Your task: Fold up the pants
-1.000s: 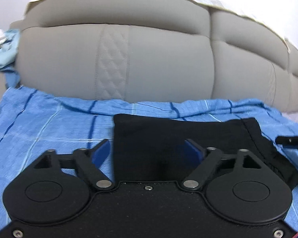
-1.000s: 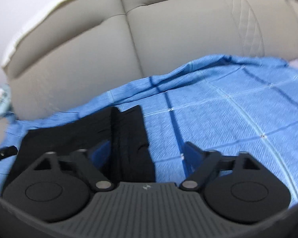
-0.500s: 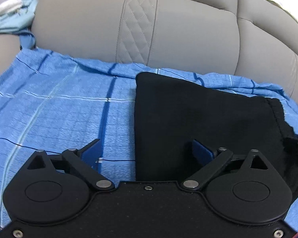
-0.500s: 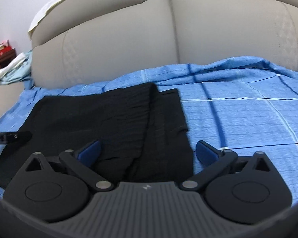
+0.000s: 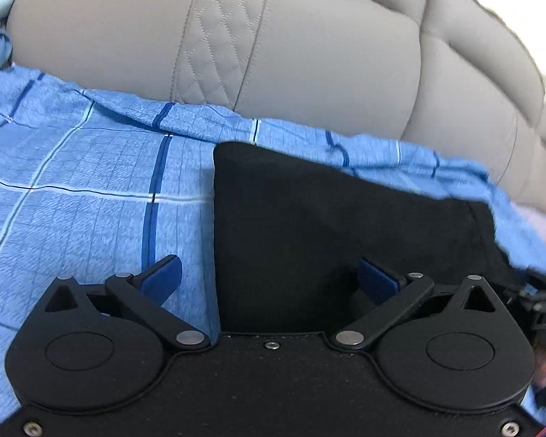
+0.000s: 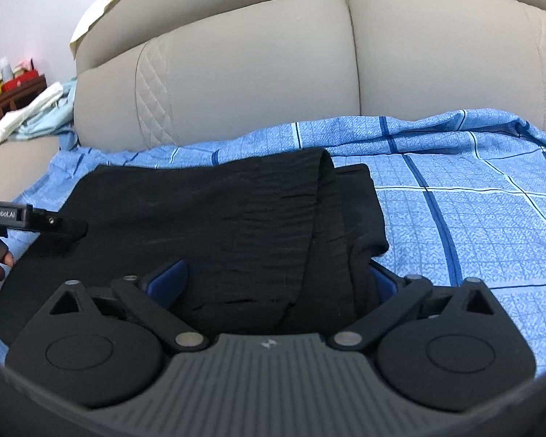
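Left claw point(image 5: 269, 278): I see its fingers spread apart, gripping nothing.
Right claw point(image 6: 275, 280): fingers spread wide, nothing clamped.
Pants point(image 6: 214, 225): black, folded flat on the blue checked sheet point(image 5: 83, 189); their left edge runs between my left claw's fingers, their waistband end lies between my right claw's fingers.
Sofa backrest point(image 6: 258, 80): grey, beyond both claws.

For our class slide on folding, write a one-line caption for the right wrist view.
Open right tongs straddle the black pants lying folded on a blue checked sheet.
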Tool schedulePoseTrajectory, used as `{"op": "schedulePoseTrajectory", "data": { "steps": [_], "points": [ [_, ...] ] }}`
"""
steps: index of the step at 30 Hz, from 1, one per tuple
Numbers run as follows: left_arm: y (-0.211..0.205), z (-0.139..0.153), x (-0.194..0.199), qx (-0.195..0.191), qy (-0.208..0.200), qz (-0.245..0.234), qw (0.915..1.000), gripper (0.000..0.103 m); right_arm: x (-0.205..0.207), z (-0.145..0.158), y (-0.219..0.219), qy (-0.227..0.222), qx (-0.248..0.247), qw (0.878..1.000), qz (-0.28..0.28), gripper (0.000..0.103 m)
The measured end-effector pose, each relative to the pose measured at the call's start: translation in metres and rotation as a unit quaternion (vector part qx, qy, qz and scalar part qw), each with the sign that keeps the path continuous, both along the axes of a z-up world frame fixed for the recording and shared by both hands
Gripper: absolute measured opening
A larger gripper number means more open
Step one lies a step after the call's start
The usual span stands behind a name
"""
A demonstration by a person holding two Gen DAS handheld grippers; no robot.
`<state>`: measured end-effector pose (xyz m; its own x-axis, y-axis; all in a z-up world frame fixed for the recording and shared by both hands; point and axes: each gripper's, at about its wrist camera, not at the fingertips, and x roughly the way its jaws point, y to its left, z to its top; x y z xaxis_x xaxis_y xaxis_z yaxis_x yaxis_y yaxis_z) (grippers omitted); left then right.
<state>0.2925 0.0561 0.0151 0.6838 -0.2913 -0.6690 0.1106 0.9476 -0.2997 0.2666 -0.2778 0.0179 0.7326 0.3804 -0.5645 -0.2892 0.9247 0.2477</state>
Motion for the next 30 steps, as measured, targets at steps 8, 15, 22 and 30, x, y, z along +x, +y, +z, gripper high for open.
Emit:
{"op": "schedulePoseTrajectory", "data": {
  "steps": [8, 15, 22, 30],
  "points": [
    [0.020, -0.005, 0.003, -0.084, -0.015, 0.001, 0.9964, 0.101, 0.001, 0.002, -0.008, 0.003, 0.051, 0.998, -0.034, 0.046],
    [-0.015, 0.015, 0.001, 0.043, -0.046, 0.029, 0.9976, 0.007, 0.007, -0.002, -0.003, 0.003, 0.085, 0.995, -0.051, 0.037],
    [-0.006, 0.019, 0.014, 0.086, -0.050, 0.066, 0.9928, 0.015, 0.030, 0.001, 0.026, 0.008, 0.066, 0.996, -0.052, 0.037],
    [-0.017, 0.025, -0.008, 0.120, -0.066, 0.055, 0.9890, 0.072, -0.004, 0.012, 0.019, -0.012, -0.061, 0.995, -0.073, 0.077]
  ]
}}
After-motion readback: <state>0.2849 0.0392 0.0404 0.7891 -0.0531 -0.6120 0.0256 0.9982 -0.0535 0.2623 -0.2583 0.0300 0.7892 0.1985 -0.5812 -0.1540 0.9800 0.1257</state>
